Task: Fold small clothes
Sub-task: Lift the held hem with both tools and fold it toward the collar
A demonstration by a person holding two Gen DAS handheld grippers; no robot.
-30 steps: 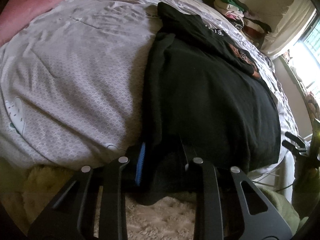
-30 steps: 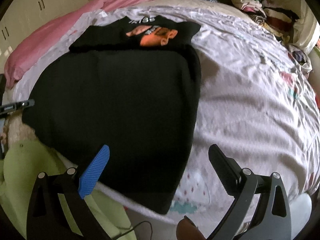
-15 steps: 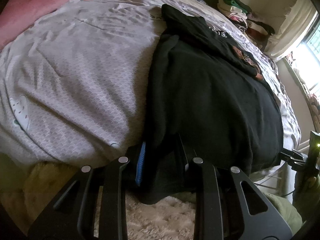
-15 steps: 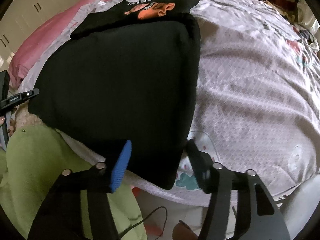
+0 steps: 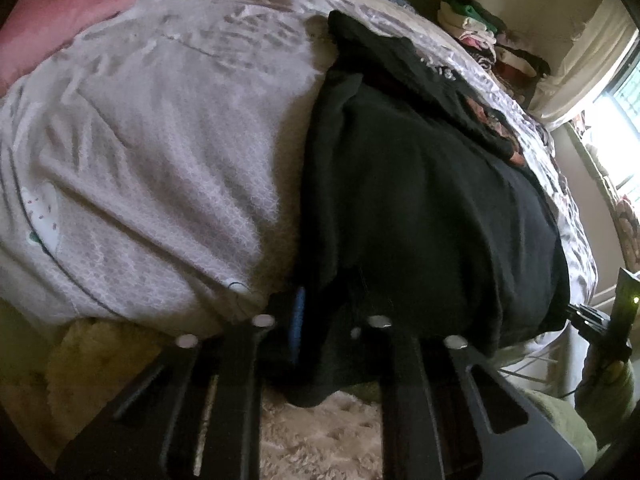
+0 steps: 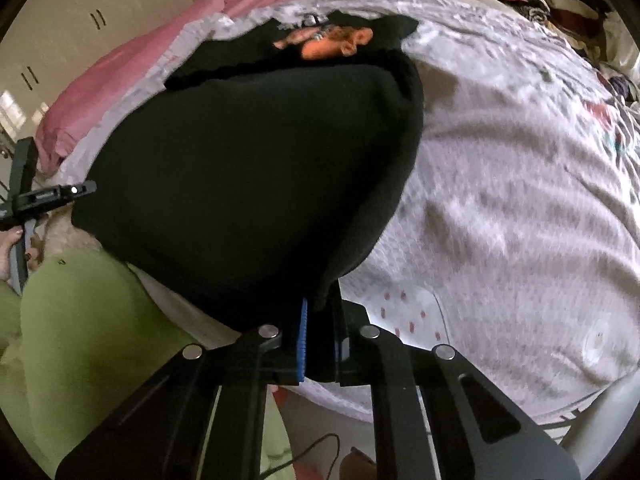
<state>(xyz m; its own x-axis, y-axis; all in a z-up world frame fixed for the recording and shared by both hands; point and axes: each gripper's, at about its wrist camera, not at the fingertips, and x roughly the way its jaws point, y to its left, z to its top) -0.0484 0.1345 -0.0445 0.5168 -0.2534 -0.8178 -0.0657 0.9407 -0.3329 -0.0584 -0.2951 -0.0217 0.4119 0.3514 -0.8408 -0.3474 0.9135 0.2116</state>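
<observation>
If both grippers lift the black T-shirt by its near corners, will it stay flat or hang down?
The black T-shirt will probably sag between the right gripper and left gripper: its hem already droops limply off the bed. It looks light, thin cloth. The folded-over layers may slide apart.

Bedroom with a wide bed in daylight

A pale grey patterned bedsheet [image 6: 520, 200] covers the bed, with a pink blanket [image 6: 132, 80] bunched along its far side. Cream wardrobe doors with dark handles [image 6: 96, 20] stand behind; a bright window [image 5: 616, 120] glows beside a cream shaggy rug [image 5: 320, 436].
</observation>
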